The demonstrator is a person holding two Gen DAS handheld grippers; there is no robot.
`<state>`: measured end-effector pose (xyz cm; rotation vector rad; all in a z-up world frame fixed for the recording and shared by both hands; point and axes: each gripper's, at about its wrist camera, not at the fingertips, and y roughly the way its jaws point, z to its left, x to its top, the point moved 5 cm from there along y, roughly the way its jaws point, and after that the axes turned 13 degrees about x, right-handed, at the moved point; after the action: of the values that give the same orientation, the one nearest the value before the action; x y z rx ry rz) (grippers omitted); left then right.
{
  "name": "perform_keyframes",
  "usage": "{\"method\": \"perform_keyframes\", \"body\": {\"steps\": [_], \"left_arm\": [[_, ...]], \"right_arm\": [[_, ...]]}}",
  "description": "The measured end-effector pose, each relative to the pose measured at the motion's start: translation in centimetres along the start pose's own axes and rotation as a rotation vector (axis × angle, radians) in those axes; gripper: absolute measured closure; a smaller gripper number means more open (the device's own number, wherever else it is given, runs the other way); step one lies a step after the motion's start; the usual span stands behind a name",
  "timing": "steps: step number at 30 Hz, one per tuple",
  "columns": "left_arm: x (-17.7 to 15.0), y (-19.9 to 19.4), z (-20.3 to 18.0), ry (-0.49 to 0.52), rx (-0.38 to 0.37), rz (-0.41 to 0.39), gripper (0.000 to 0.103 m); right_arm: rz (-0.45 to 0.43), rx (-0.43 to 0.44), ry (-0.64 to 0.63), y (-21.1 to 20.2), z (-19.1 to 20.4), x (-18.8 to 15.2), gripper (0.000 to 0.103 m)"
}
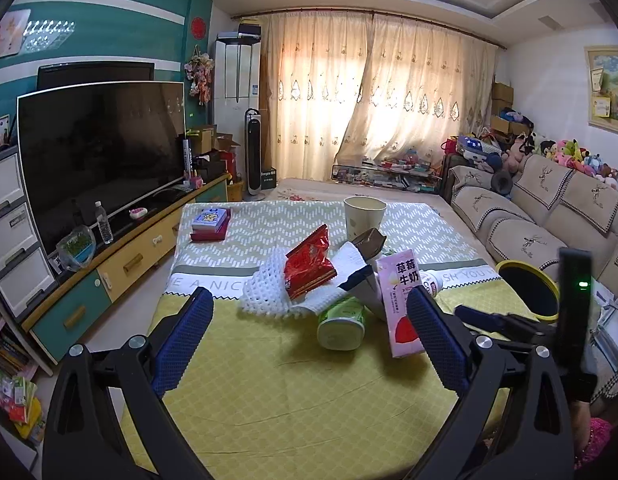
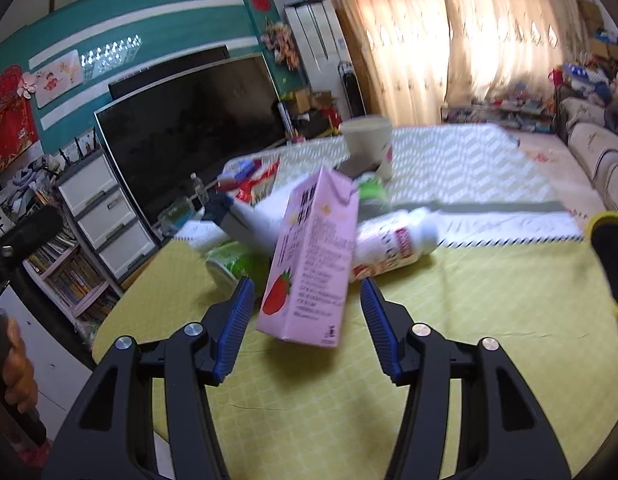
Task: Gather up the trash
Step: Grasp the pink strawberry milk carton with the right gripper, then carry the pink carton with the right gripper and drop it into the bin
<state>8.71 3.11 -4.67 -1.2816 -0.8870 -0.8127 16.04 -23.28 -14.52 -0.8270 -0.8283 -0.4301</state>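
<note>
- My left gripper points slightly down at the table, fingers wide apart, holding nothing.
- My right gripper stands partly spread; the tilted pink milk carton sits between its fingers, neither pad touching it.
- The remaining trash lies piled mid-table: green cup, red wrapper, white bottle.
- The yellow-rimmed bin stands beside the table's right edge.

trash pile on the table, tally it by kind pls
carton: 1
bottle: 1
green tub: 1
paper cup: 1
red wrapper: 1
brown wrapper: 1
foam net: 1
blue-and-white pack: 1
total: 8
</note>
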Motion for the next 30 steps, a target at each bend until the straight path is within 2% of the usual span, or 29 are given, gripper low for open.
{"method": "perform_keyframes", "body": {"steps": [7, 13, 14, 15, 16, 21, 30], "left_arm": [[-0.4, 0.4, -0.6, 0.012, -0.010, 0.008, 0.007], [-0.5, 0.7, -0.9, 0.012, -0.017, 0.014, 0.007], [-0.5, 0.7, -1.0, 0.012, -0.018, 0.014, 0.007], [-0.5, 0.7, -1.1, 0.012, -0.019, 0.015, 0.007], [-0.6, 0.7, -1.2, 0.013, -0.021, 0.015, 0.007], [-0.6, 0.8, -1.9, 0.024, -0.025, 0.020, 0.007], [-0.7, 1.4, -3.8, 0.045, -0.049, 0.029, 0.007]], "right_arm": [[0.083, -0.016, 0.050, 3.4, -0.6, -0.7, 0.050], [0.104, 0.023, 0.091, 4.4, -0.9, -0.7, 0.050], [0.108, 0.032, 0.096, 4.4, -0.9, -0.7, 0.052], [0.107, 0.047, 0.100, 4.5, -0.9, -0.7, 0.059], [0.105, 0.049, 0.095, 4.4, -0.7, -0.7, 0.061], [0.078, 0.003, 0.026, 3.1, -0.3, -0.2, 0.066], [-0.022, -0.168, -0.146, -0.6, 0.2, 1.0, 0.066]]}}
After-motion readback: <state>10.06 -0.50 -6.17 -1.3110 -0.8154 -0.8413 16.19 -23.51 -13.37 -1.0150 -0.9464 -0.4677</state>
